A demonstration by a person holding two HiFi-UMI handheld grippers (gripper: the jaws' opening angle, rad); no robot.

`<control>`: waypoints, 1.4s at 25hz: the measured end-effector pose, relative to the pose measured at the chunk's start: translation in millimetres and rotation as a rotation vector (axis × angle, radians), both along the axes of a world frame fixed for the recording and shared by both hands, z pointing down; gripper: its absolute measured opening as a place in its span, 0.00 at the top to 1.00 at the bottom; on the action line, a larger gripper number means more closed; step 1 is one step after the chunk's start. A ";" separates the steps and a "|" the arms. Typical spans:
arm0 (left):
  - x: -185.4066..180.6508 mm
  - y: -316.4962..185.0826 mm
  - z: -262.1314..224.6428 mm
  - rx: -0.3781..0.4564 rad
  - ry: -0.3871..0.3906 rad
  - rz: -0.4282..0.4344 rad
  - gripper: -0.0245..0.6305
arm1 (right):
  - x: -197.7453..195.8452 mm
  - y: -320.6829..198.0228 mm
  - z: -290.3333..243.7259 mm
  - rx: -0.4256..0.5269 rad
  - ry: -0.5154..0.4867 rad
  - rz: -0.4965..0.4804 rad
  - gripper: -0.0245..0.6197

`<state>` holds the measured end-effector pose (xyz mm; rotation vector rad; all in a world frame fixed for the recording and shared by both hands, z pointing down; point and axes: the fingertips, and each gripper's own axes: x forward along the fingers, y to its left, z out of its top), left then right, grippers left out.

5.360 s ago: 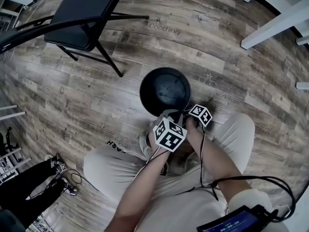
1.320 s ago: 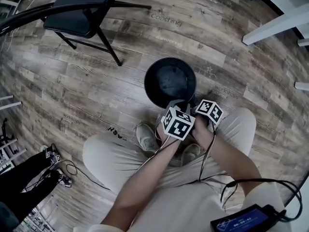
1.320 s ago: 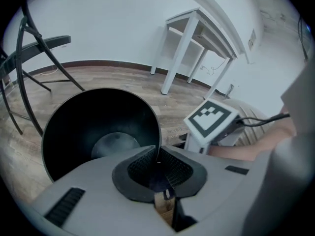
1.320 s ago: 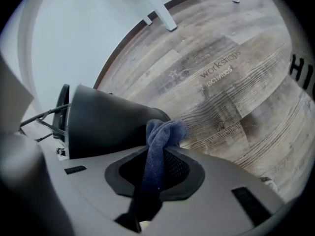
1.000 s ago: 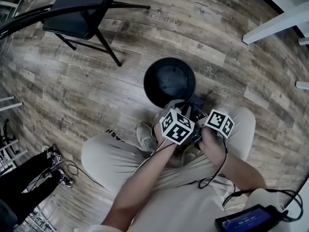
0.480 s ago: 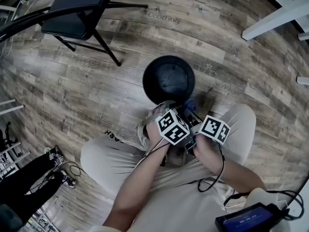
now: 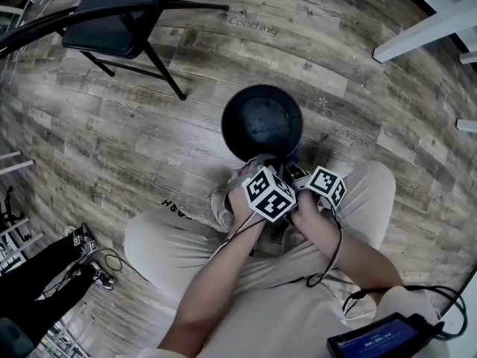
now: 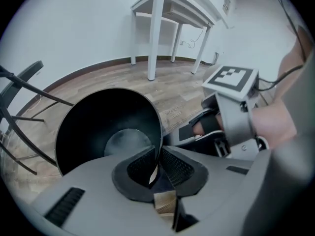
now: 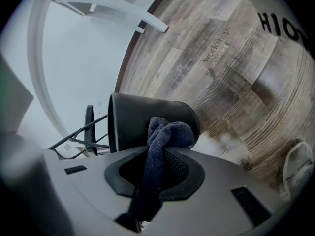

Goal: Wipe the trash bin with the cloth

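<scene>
Grippers meet low in the head view, over the bent legs of a person in pale trousers (image 7: 171, 252). The left gripper (image 7: 258, 162) reaches down to the near rim of the trash bin (image 7: 242, 121). This round black bin stands upright on the wood-plank floor (image 7: 112, 125), just ahead of the person's shoe (image 7: 221, 203). The right gripper (image 7: 294, 168) sits just beside the left one, at the same near edge of the bin; its tip is hard to make out from here. A black folding chair (image 7: 123, 13) stands well apart at the upper left.

In the left gripper view, the jaws have just been closing and pinch the bin's thin rim, which runs down between the two ribbed pads. The bin's dark inside fills the left half of the view. The right gripper shows at the right, marker cube up, held by a hand (image 8: 275, 124). A white table (image 8: 167, 4) stands by the wall behind.

In the right gripper view, the jaws are clamped on the cloth (image 9: 165, 134), a dark blue knit. It bunches into a knot above the pads, and a tail hangs back between them. The knot lies against the bin's outer wall near the rim, though whether it truly presses there is unclear. Printed lettering marks the floor beyond.
</scene>
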<state>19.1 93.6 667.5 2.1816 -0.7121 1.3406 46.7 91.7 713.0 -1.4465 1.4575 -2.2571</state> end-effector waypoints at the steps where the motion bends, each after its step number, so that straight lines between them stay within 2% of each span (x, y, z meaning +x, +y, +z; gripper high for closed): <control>1: 1.1 -0.2 -0.3 -0.005 0.011 -0.010 0.88 | 0.7 0.8 8.7 -0.016 -0.001 0.011 0.85; 6: 6.9 -4.4 -1.4 -0.007 0.046 -0.043 0.88 | 1.6 3.5 57.9 -0.117 0.070 0.023 0.85; 10: 11.1 -7.1 -2.1 -0.001 0.051 -0.058 0.89 | 8.3 0.8 99.4 -0.157 0.158 0.007 0.85; 12: 11.9 -8.7 -2.6 -0.009 0.075 -0.103 0.89 | 13.2 -2.7 118.9 -0.171 0.191 0.008 0.85; 17: 14.4 -16.6 -7.5 -0.041 0.208 -0.286 0.89 | 25.5 -14.3 152.4 -0.183 0.249 0.005 0.85; 21: 16.2 -18.5 -9.4 -0.018 0.231 -0.312 0.89 | 29.6 -18.4 170.4 -0.190 0.251 -0.026 0.85; 24: 16.9 -18.5 -14.3 -0.009 0.229 -0.287 0.89 | 29.1 -17.9 170.1 -0.204 0.255 -0.047 0.85; 27: 18.1 -17.3 -28.8 0.009 0.210 -0.194 0.90 | 24.6 -14.3 150.5 -0.224 0.258 -0.063 0.85; 28: 17.1 -16.7 -32.6 0.019 0.190 -0.145 0.88 | 22.5 -13.6 141.8 -0.220 0.259 -0.072 0.85; 30: 11.3 -18.2 -38.0 0.052 0.127 -0.045 0.78 | 19.0 -11.9 124.6 -0.209 0.259 -0.088 0.85; 32: 2.0 -21.7 -46.6 0.079 0.080 0.016 0.76 | 15.2 -8.0 108.0 -0.201 0.252 -0.111 0.85; 35: -22.4 -19.6 -60.4 0.066 0.005 0.090 0.73 | 11.6 -0.6 78.8 -0.187 0.231 -0.149 0.85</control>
